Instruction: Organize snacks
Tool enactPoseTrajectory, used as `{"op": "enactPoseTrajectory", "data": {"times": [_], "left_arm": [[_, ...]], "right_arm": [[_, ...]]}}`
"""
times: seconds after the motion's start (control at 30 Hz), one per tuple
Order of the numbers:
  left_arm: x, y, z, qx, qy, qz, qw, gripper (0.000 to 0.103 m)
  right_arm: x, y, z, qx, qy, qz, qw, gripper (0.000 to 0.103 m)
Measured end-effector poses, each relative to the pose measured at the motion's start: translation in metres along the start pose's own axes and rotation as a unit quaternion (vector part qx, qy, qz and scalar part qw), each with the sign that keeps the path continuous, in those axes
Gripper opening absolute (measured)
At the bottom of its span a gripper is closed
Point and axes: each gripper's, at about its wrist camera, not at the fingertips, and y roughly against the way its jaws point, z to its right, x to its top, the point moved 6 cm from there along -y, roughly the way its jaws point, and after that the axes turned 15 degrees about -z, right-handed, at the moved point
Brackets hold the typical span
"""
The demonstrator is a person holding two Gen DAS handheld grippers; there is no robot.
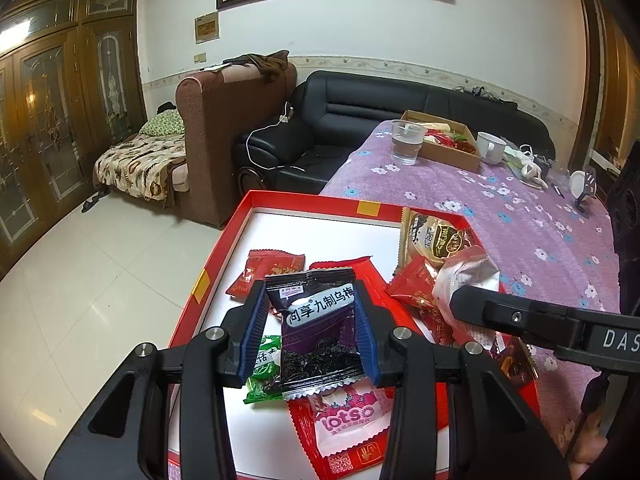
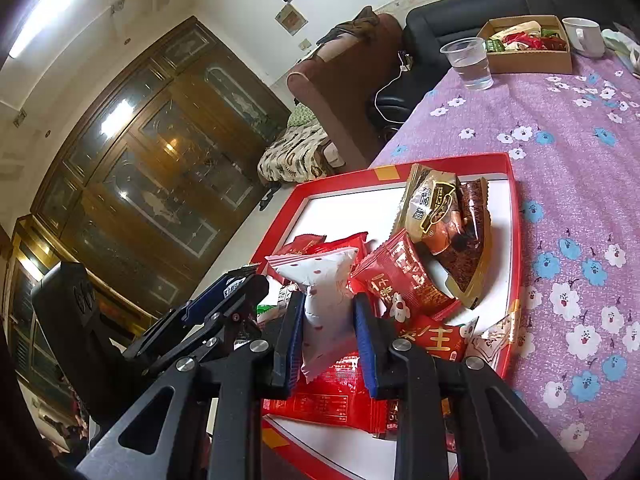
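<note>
Left wrist view: the left gripper [image 1: 310,320] is clamped on a black-and-purple plum packet [image 1: 320,328], held above the red tray [image 1: 304,202] of snacks. Right wrist view: the right gripper [image 2: 326,340] pinches a white, red-dotted packet [image 2: 326,296] — also over the tray, among red packets.

table [image 2: 568,168], purple floral cloth | on it: red tray [image 2: 516,216], plastic cup [image 2: 468,62], cardboard box [image 2: 528,60], white mug [image 2: 585,36]

Left hand-held gripper [image 1: 311,312] and right hand-held gripper [image 2: 328,320] each clamp a packet, side by side.
</note>
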Motion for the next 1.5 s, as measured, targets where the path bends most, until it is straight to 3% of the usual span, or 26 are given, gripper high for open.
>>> {"op": "enactPoseTrajectory", "data": {"times": [0.4, 0.47, 0.6, 0.63, 0.77, 0.9, 1.17, 1.5], "left_arm": [[-0.002, -0.006, -0.004, 0.006, 0.007, -0.007, 0.9999, 0.04], [-0.002, -0.006, -0.005, 0.007, 0.009, -0.01, 0.9999, 0.042], [-0.002, 0.0, -0.005, 0.014, 0.011, -0.003, 0.9998, 0.069], [-0.002, 0.003, -0.004, 0.016, 0.009, 0.003, 0.9998, 0.072], [-0.004, 0.018, 0.001, 0.038, -0.006, 0.026, 0.9989, 0.083], [-0.008, 0.029, 0.004, 0.039, -0.007, 0.034, 0.9986, 0.084], [-0.016, 0.061, -0.004, 0.087, 0.014, 0.061, 0.9942, 0.087], [-0.028, 0.084, -0.008, 0.079, 0.02, 0.063, 0.9947, 0.087]], "right_arm": [[-0.004, -0.003, -0.013, -0.014, 0.012, -0.006, 1.0, 0.027], [-0.004, 0.001, -0.015, -0.026, 0.016, 0.002, 1.0, 0.035], [-0.006, 0.017, -0.023, -0.069, 0.036, 0.033, 0.996, 0.055], [-0.008, 0.022, -0.025, -0.085, 0.043, 0.041, 0.995, 0.061], [-0.019, 0.038, -0.035, -0.13, 0.069, 0.07, 0.987, 0.066], [-0.033, 0.051, -0.042, -0.158, 0.083, 0.092, 0.98, 0.069], [-0.048, 0.078, -0.047, -0.158, 0.077, 0.123, 0.977, 0.074], [-0.06, 0.089, -0.054, -0.159, 0.087, 0.131, 0.975, 0.075]]}}
